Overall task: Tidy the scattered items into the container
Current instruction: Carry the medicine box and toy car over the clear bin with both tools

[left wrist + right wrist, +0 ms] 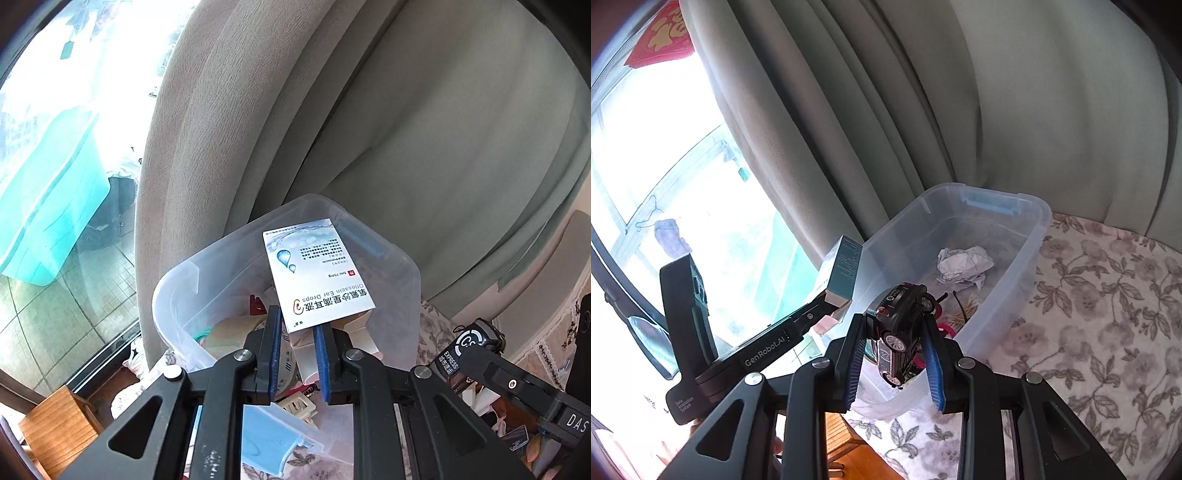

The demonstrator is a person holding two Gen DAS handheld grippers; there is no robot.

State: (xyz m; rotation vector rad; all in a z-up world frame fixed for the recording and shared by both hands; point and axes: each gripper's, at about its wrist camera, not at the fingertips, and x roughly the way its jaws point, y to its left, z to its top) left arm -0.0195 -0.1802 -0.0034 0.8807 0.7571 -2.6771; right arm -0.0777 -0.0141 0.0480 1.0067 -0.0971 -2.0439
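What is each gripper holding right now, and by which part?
Left gripper pinches the ear-drops box by its open-flap end. Right gripper clamps the black toy car across its body.

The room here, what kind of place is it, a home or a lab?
Probably a home, beside a window or balcony door. Grey curtains hang behind a table with a floral cloth, and a red paper decoration is stuck on the window glass.

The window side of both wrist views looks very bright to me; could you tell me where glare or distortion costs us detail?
Left wrist view: the window is blown out upper left, but the ear-drops box in the left gripper prints sharply. Right wrist view: similar washout at left; the toy car in the right gripper stays clear, and fisheye bends the bin.
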